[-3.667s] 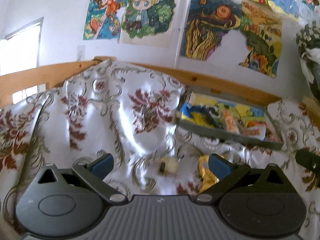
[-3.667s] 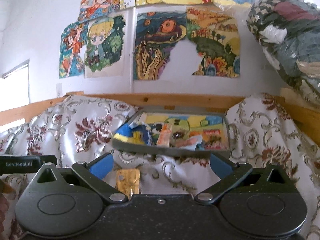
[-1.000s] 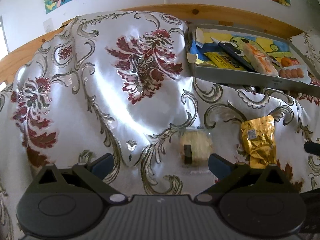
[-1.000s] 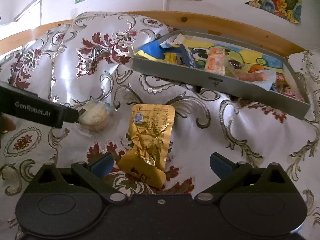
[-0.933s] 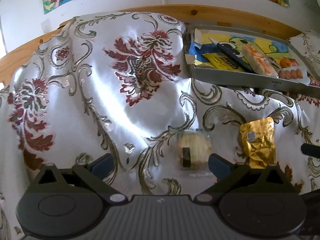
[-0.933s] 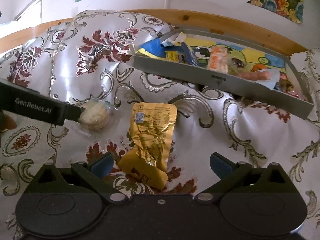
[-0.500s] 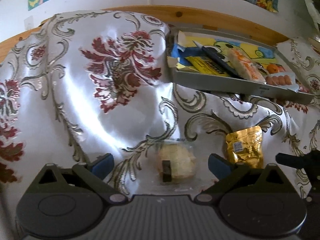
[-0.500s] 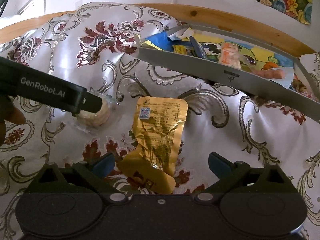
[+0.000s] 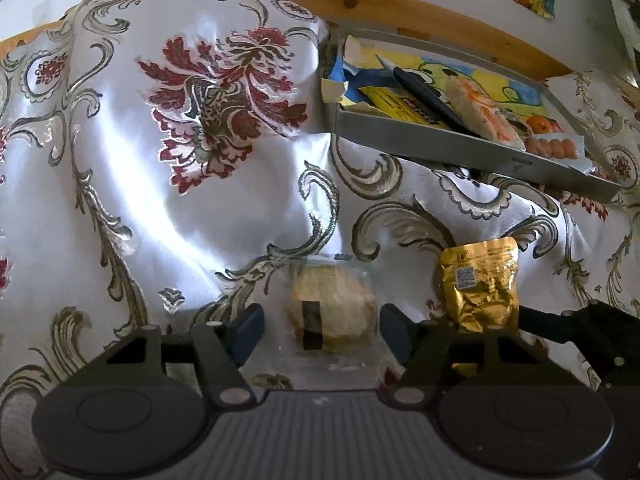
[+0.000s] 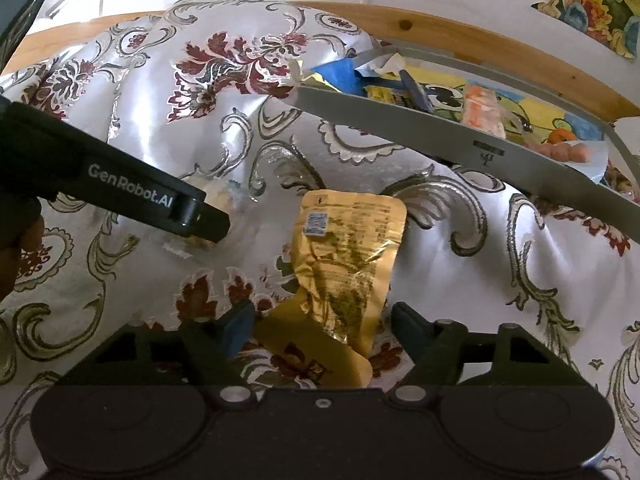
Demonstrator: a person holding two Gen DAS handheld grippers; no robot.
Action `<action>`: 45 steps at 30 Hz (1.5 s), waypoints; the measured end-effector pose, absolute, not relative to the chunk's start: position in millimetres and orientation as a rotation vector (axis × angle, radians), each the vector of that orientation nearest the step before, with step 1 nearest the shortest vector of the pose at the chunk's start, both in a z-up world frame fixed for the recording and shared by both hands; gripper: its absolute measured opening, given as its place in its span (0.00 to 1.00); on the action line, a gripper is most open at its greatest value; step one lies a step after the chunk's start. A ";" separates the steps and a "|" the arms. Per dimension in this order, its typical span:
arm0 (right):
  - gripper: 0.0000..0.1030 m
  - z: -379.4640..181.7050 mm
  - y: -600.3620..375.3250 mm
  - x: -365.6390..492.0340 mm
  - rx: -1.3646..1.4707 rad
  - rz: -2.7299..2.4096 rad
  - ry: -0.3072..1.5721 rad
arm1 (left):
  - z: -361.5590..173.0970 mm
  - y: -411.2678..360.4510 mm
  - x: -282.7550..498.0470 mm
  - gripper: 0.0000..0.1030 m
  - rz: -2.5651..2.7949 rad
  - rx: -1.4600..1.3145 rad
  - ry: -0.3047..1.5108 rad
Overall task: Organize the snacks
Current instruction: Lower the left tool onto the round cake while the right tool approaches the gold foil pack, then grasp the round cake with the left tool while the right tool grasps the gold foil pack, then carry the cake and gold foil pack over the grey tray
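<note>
A round pale cake in a clear wrapper (image 9: 332, 312) lies on the floral satin cloth (image 9: 192, 184). My left gripper (image 9: 322, 326) is open, its fingers either side of the cake. To its right lies a gold foil snack pouch (image 9: 478, 280). In the right wrist view that gold pouch (image 10: 348, 256) lies between the fingers of my open right gripper (image 10: 322, 322), its folded lower end nearest the jaws. The left gripper's finger (image 10: 132, 192) crosses the left of this view and hides most of the cake (image 10: 216, 196). A grey tray (image 9: 460, 148) holds several snacks at the back right.
The grey tray (image 10: 460, 140) rests tilted on the rumpled cloth, close behind the gold pouch. A wooden rail (image 9: 420, 20) and a wall with colourful drawings (image 10: 592, 0) run behind it. A hand (image 10: 18, 248) holds the left gripper at the left edge.
Both grippers have come down and forward from a raised view of the wall. The left one now straddles the cake, the right one straddles the gold pouch, and their jaws have narrowed.
</note>
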State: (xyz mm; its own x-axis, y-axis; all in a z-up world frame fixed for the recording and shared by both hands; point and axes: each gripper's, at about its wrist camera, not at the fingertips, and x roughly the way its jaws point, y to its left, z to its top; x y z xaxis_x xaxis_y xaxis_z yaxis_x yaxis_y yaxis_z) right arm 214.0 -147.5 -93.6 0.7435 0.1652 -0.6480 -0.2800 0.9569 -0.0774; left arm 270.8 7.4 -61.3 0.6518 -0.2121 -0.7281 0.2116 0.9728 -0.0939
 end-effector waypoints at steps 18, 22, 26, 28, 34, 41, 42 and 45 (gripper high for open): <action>0.56 -92.0 -143.2 212.0 -0.185 0.255 0.699 | -61.9 0.2 266.3 0.49 -0.253 0.037 0.831; 0.51 -88.9 -138.2 209.3 -0.229 0.255 0.685 | -60.7 0.6 265.9 0.48 -0.250 0.022 0.835; 0.42 -84.3 -135.1 204.1 -0.282 0.256 0.655 | -57.5 -0.9 262.7 0.48 -0.245 -0.001 0.845; 0.40 -81.0 -133.8 201.0 -0.309 0.253 0.639 | -55.6 -1.2 260.0 0.48 -0.253 -0.024 0.851; 0.35 -77.1 -132.2 191.6 -0.367 0.246 0.613 | -47.7 -3.1 248.0 0.48 -0.243 -0.057 0.834; 0.32 -69.5 -133.0 178.3 -0.437 0.205 0.568 | -38.7 1.5 236.0 0.48 -0.224 -0.109 0.817; 0.32 -68.3 -133.5 176.7 -0.442 0.200 0.563 | -37.5 1.7 234.0 0.48 -0.222 -0.112 0.814; 0.32 -63.5 -135.4 170.5 -0.455 0.179 0.545 | -33.3 1.9 228.1 0.48 -0.218 -0.124 0.797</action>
